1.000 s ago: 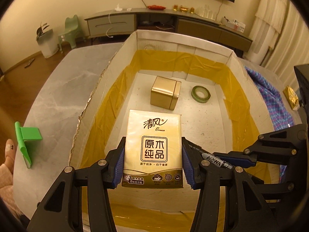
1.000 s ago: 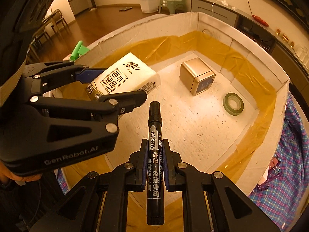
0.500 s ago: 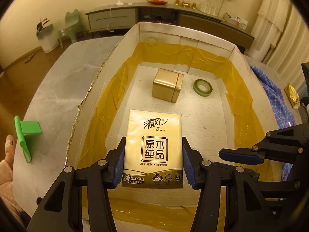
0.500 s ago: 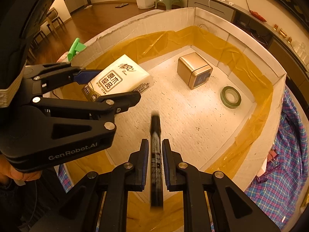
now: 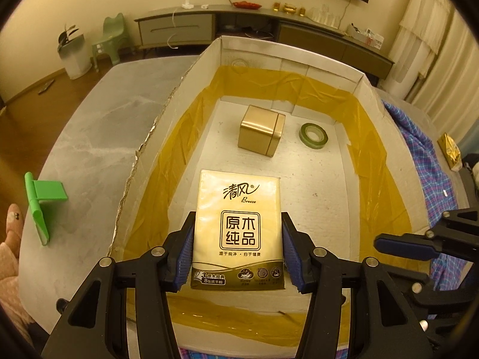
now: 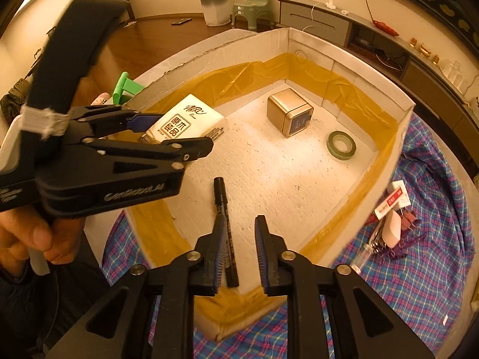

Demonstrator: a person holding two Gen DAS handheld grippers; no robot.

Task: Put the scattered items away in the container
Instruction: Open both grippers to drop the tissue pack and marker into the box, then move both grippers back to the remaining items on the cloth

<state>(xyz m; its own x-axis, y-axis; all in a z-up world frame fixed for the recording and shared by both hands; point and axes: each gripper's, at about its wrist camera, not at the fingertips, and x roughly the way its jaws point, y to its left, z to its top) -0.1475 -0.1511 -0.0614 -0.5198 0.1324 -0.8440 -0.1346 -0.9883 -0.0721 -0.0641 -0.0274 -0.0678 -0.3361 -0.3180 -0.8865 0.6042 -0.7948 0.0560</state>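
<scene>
Grippers work above a white box (image 6: 344, 56) lined with yellow tape: the left gripper (image 5: 236, 251) clamps a tissue pack (image 5: 238, 230) over the near end. The right gripper (image 6: 239, 251) is opening its jaws with nothing pressed between them, and a black marker (image 6: 225, 224) lies on the box floor beneath its left finger. A gold tin (image 6: 289, 115) and a green tape roll (image 6: 341, 145) sit at the far end.

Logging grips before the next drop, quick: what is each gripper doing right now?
Left gripper: shut on the tissue pack, above the box.
Right gripper: jaws opening, nothing held; the marker lies in the box.
</scene>
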